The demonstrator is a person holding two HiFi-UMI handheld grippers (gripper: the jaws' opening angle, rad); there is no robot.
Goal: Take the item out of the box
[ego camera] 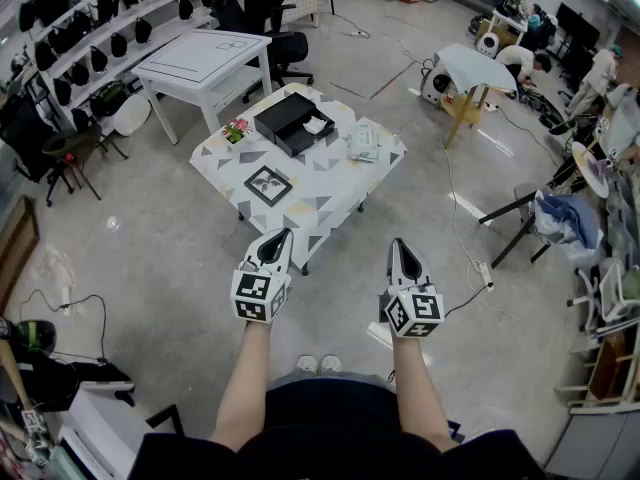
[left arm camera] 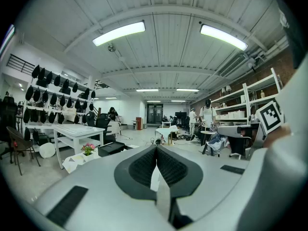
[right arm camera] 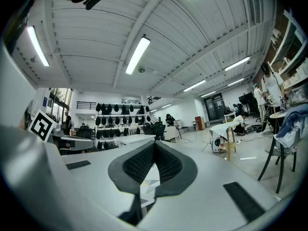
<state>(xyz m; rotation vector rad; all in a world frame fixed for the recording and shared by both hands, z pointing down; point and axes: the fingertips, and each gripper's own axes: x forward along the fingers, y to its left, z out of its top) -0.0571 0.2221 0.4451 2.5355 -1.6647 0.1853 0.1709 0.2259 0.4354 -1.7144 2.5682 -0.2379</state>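
Note:
An open black box (ego camera: 293,121) lies on a low table (ego camera: 330,203) with a grey triangle-patterned cloth, ahead of me; a pale item (ego camera: 315,125) shows inside it. The box (left arm camera: 111,148) also shows low in the left gripper view. My left gripper (ego camera: 277,239) is held in the air short of the table's near edge, jaws shut and empty. My right gripper (ego camera: 402,247) hangs beside it at the same height, also shut with nothing in it. In both gripper views the dark pads (left arm camera: 156,165) (right arm camera: 153,163) meet tip to tip.
On the cloth lie a small pink flower pot (ego camera: 236,130), a framed picture (ego camera: 268,185) and a packet (ego camera: 362,142). A white table (ego camera: 207,60) and office chair (ego camera: 280,30) stand behind. Shelves of black bags (ego camera: 95,28) line the left wall. People work at the right.

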